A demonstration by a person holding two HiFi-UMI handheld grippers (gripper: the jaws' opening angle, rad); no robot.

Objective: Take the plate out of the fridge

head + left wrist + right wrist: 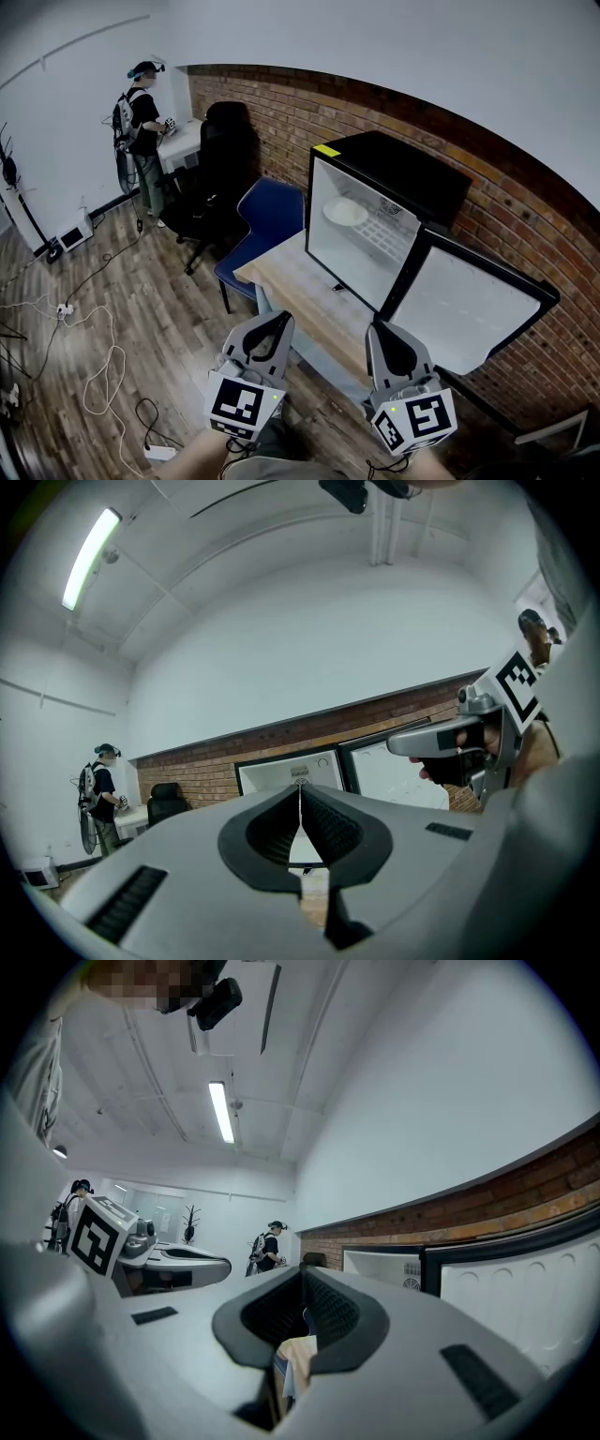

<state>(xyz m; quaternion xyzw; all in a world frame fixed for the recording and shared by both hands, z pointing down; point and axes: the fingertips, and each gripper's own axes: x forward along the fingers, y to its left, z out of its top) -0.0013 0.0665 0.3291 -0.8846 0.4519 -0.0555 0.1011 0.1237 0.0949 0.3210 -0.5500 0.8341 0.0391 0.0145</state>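
One other person [142,122] stands far off to your left, at a white table [183,142] against the brick wall [281,108]. Loose cables [94,375] are strung over the wood floor on that side. Moving right, a black office chair [220,159] sits by the wall. A blue chair [272,214] is just beside the left end of the wooden table [300,286].

Your left gripper [281,319] hangs low in front of that table, well short of the fridge. Its own camera shows the two jaws pressed together tip to tip, clenched on nothing.

On the table stands the black mini fridge [398,159], its white inside facing you. The plate [345,212] is inside it, pale and round. It looks to lie on the upper wire shelf [380,234], though the view is too small to be sure how it sits. Both claws are well apart from it.

Right of the opening, the fridge door [469,305] is swung wide, its white inner face turned toward you. Your right gripper [377,330] is held just below the door's lower near corner, about level with the left one and apart from it. Its jaws too are closed against each other, with nothing gripped between them
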